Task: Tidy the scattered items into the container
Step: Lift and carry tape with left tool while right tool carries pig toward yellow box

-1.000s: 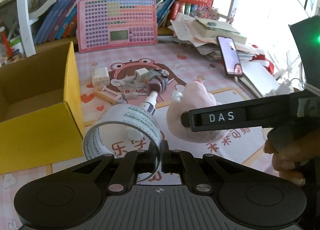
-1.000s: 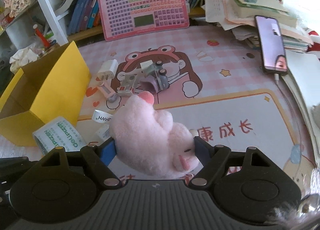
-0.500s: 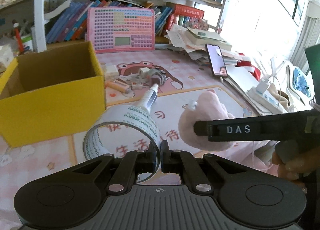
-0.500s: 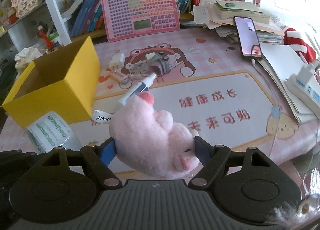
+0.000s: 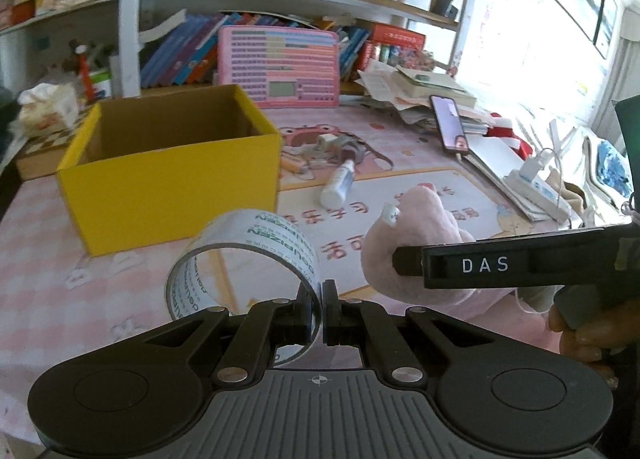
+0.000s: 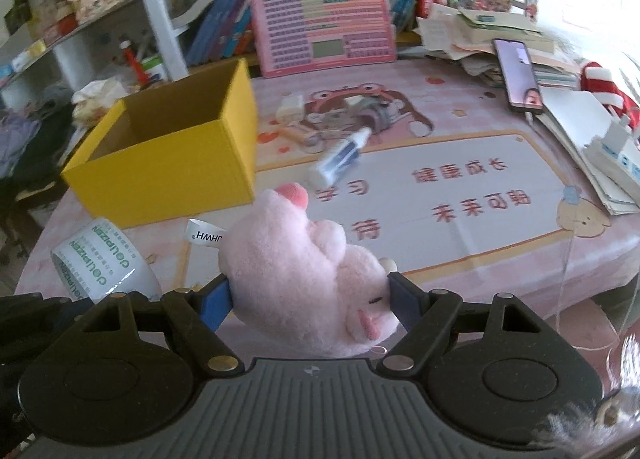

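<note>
My left gripper [image 5: 322, 309] is shut on the rim of a clear tape roll [image 5: 244, 255] printed with green letters, held in the air in front of the open yellow cardboard box [image 5: 172, 179]. My right gripper [image 6: 308, 297] is shut on a pink plush toy [image 6: 308, 271], its pads pressed into both sides; the same pink plush toy [image 5: 416, 247] shows at the right of the left wrist view. The tape roll [image 6: 100, 263] appears at the lower left of the right wrist view. The yellow box [image 6: 172, 155] looks empty inside.
On the pink desk mat lie a white and blue tube [image 6: 340, 157], a white charger plug [image 6: 292, 107] and several small items [image 6: 360, 115] right of the box. A pink keyboard toy [image 6: 324, 31], books, a paper stack and a phone [image 6: 518, 75] line the back and right.
Both grippers have drawn back from the desk with the tape roll and the plush toy still held. The box and the scattered items now look farther away, and more of the shelves shows.
</note>
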